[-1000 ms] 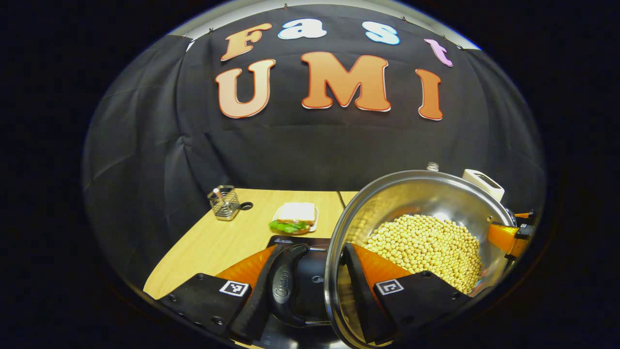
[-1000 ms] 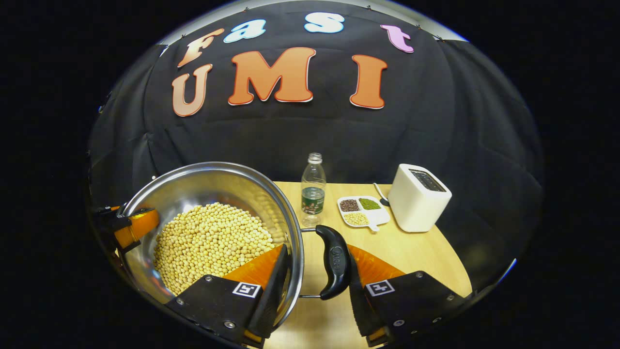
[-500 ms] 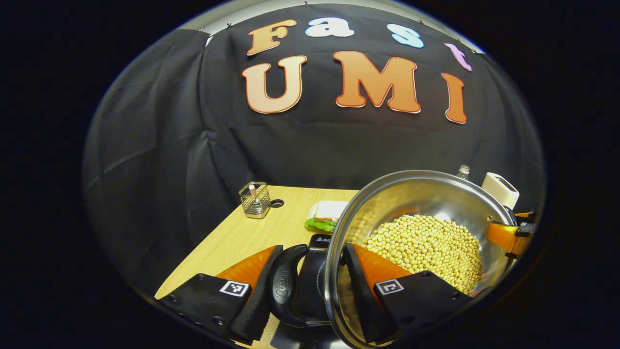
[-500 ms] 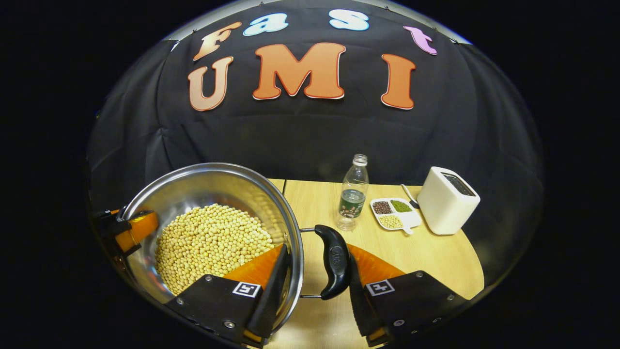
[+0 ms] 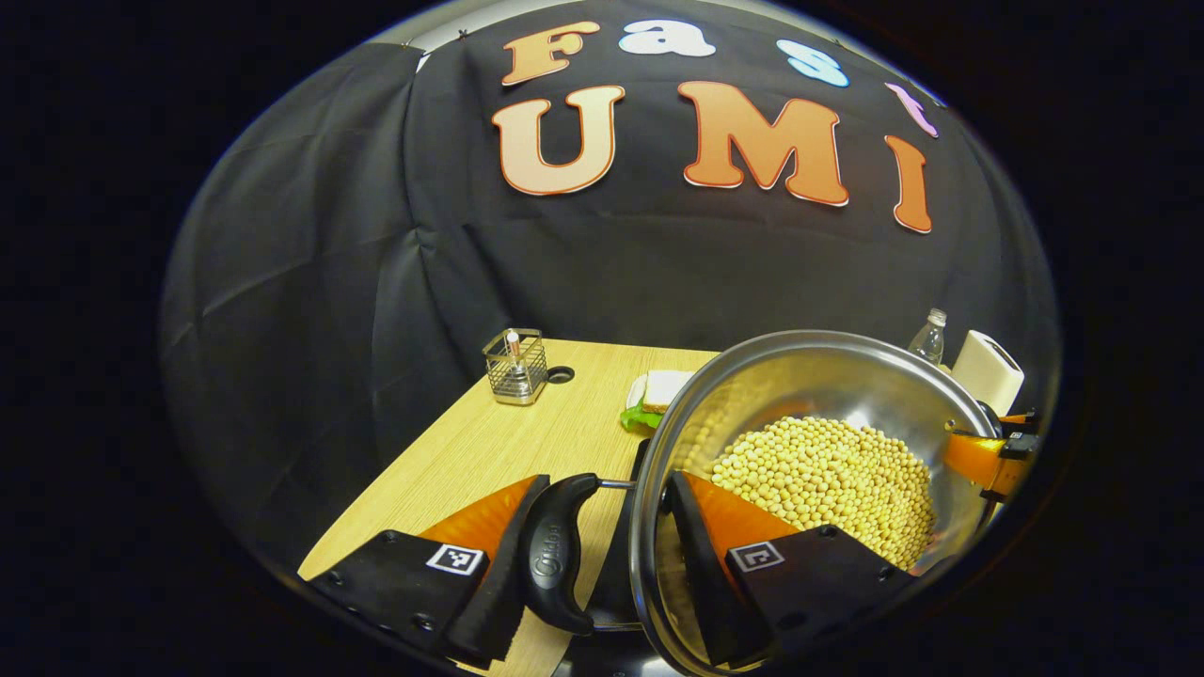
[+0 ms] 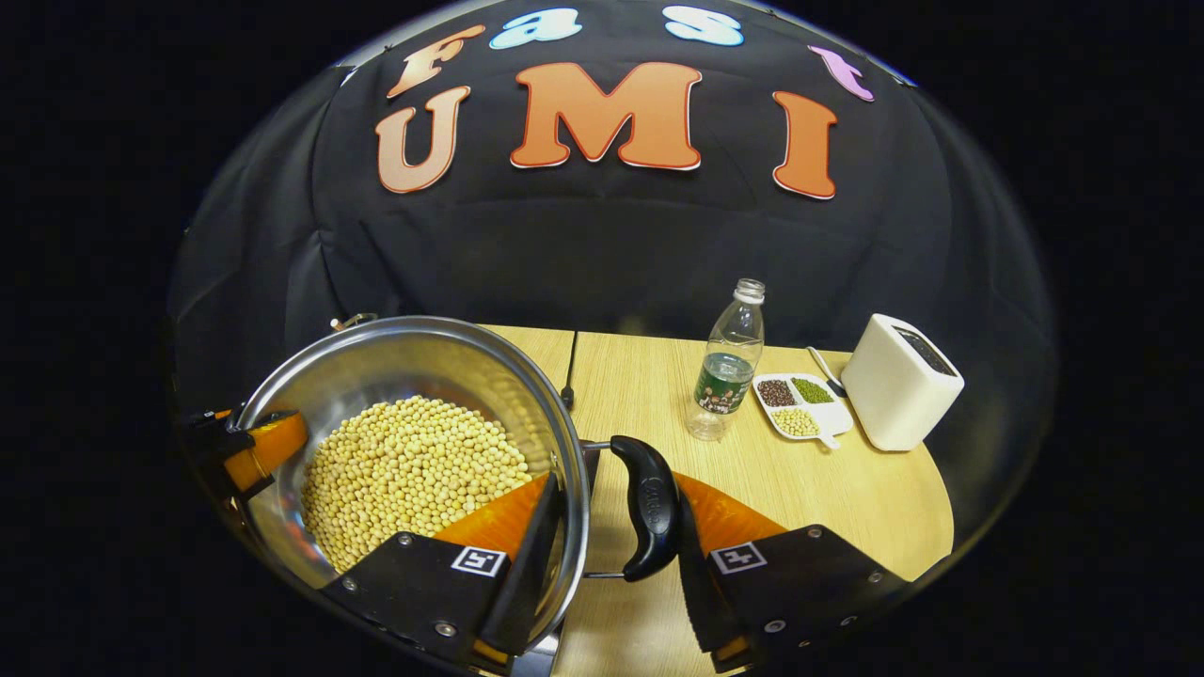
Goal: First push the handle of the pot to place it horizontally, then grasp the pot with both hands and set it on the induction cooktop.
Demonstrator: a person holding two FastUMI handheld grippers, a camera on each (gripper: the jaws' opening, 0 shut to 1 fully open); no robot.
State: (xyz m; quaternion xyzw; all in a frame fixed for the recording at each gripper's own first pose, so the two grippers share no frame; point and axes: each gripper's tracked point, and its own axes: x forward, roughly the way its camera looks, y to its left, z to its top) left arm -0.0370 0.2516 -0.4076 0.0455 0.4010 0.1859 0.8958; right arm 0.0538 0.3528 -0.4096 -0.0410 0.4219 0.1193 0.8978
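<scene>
1. Left gripper (image 5: 602,564): we hold it closed across the pot's near edge. One finger sits outside the black side handle (image 5: 555,555), the other inside the steel rim, over the beans. Both seem to press, pinching handle and rim together; the exact contact at the tips we cannot see.
2. Ahead and left of this gripper: a wire basket (image 5: 513,367) far off on the wooden table (image 5: 470,461), a sandwich (image 5: 658,395) nearer, just beyond the rim.
3. The pot (image 5: 809,376), full of pale beans (image 5: 828,480), lies ahead and right of the left gripper. It looks raised off the table, but we cannot tell for sure. A dark flat surface, probably the cooktop (image 5: 621,569), shows below the handle, right under this gripper.
4. Right gripper (image 6: 611,564): the same grip on the opposite side, one finger inside the rim, one outside the other handle (image 6: 649,508).
5. Ahead and right of the right gripper: a water bottle (image 6: 729,362), a small divided dish (image 6: 800,404), a white toaster (image 6: 903,381), all well apart from the pot.
6. Our reading: the handle push is done and we are in the two-handed carry. Next: keep both grips level so no beans spill, centre the pot over the cooktop, lower it flat, then let go.
</scene>
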